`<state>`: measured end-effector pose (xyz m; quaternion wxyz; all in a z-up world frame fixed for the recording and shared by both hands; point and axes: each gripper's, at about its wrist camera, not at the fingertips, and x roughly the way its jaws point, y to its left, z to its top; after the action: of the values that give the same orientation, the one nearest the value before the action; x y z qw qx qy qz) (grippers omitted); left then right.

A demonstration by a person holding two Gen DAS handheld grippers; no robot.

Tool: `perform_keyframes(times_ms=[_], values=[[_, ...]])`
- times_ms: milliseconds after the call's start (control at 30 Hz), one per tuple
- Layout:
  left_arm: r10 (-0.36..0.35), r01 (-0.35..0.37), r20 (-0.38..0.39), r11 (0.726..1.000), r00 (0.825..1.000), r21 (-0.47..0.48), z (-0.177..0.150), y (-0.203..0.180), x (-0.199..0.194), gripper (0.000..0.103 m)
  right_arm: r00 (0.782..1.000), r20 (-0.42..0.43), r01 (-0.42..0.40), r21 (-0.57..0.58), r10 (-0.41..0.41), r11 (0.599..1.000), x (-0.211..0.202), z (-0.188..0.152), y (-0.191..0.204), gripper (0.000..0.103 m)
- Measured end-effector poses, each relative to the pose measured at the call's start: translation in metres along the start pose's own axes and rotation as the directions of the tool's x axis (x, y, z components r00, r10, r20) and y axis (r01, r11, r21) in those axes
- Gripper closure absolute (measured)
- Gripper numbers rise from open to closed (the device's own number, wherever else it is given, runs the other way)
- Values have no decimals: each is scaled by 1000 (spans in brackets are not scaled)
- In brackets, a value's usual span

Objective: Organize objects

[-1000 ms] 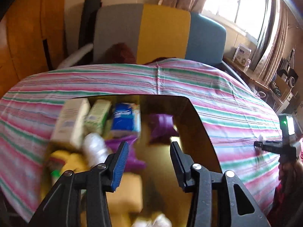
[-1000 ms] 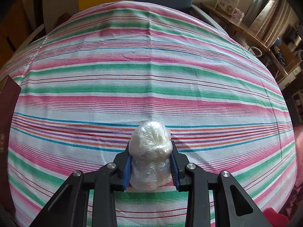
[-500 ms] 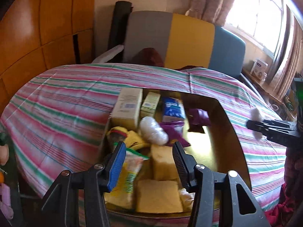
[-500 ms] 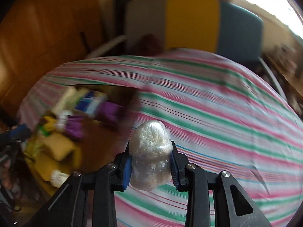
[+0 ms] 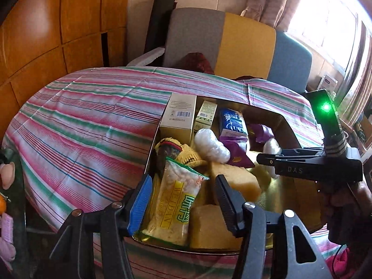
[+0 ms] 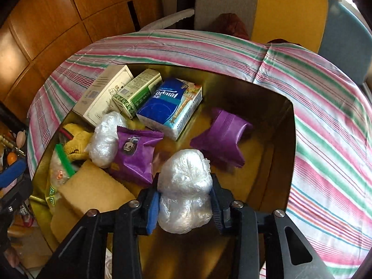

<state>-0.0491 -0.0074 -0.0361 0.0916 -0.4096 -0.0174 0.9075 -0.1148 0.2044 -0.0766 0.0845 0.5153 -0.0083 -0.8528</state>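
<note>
Right wrist view: right gripper (image 6: 184, 205), jaws just easing apart, holds plastic-wrapped bundle (image 6: 184, 186) over gold tray (image 6: 267, 97); left gripper (image 5: 182, 200) gapes empty

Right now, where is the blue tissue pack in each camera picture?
Left wrist view: the blue tissue pack stands near the tray's far edge, right of centre, beside the green box.
Right wrist view: the pack is above centre, again next to the green box.
Shared landmark: the green box.

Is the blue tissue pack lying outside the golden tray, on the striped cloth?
No. In the right wrist view, the blue tissue pack lies inside the golden tray, beside the green box, not on the striped cloth.
</note>
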Motion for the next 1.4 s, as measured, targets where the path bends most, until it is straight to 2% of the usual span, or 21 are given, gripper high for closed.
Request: perform_keyframes(times_ms=[133,167,333,500,633,733,867,967,1067,1400], values=[[13,-13,3,1000,1000,2,-2,-3,-1,42,1000,14,-18,3,18,1000,-1,-4,-1,48],[17,-17,8,1000,1000,3,-2,-4,-2,41,999,24,-26,9,26,1000,-3,-5,-1,39],[54,-55,47,998,997,15,1,-9,-12,39,996,81,-41,31,38,999,-25,-9,-1,37],[96,-98,87,995,992,20,3,-14,-24,39,987,158,2,33,-7,999,-51,-25,8,26],[147,-149,91,989,985,18,1,-18,-31,39,977,202,62,61,-73,996,-63,-43,16,24],[213,-217,107,976,971,30,-2,-23,-36,38,963,235,106,102,-128,989,-72,-58,20,23],[206,-209,118,978,971,12,-8,-22,-44,37,944,277,141,148,-178,979,-81,-76,24,22],[230,-233,141,972,963,1,-12,-23,-53,37,926,313,164,173,-212,971,-89,-86,28,20],[239,-245,156,969,958,15,-15,-25,-60,37,918,331,161,193,-219,968,-95,-93,28,19],[245,-253,173,967,954,26,-19,-30,-70,38,914,342,159,191,-217,969,-98,-97,34,19]])
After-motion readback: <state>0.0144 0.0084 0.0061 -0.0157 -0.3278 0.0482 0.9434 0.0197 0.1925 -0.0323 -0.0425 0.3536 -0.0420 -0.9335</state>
